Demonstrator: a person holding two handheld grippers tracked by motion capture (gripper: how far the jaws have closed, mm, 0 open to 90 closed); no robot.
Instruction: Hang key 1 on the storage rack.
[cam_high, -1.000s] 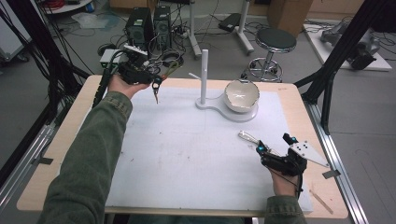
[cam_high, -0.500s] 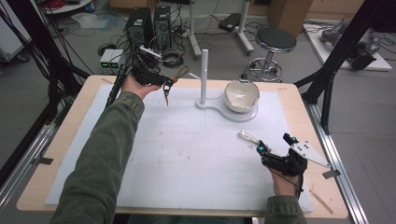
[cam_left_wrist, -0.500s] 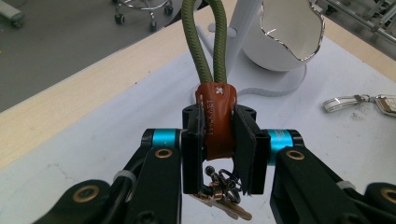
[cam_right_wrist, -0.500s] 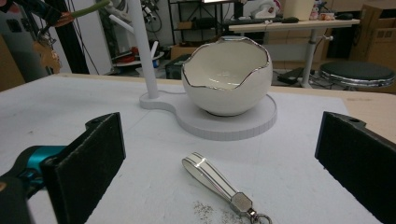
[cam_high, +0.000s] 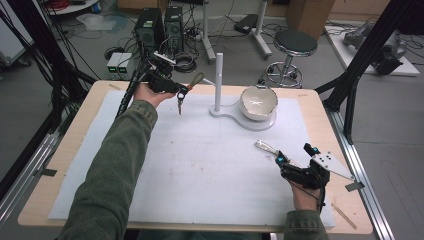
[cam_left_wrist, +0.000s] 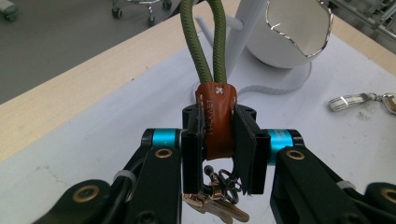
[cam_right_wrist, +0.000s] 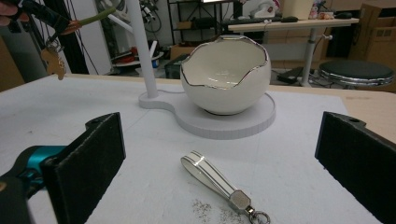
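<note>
While the left gripper (cam_left_wrist: 219, 154) is clamping a brown leather tab (cam_left_wrist: 216, 119) stamped "THOMAS", the right gripper (cam_right_wrist: 219, 163) is hovering, jaws wide apart.

sleeves (cam_high: 115, 165): olive green | hand-held gripper (cam_left_wrist: 219, 140): black, cyan collars, seemingly brass screws

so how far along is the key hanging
Done: the left gripper has the green-loop keychain clamped and lifted. In hand: carrying it near the white post. Left: loop it over the post; the white strap keychain lies untouched before the open right gripper.
</note>
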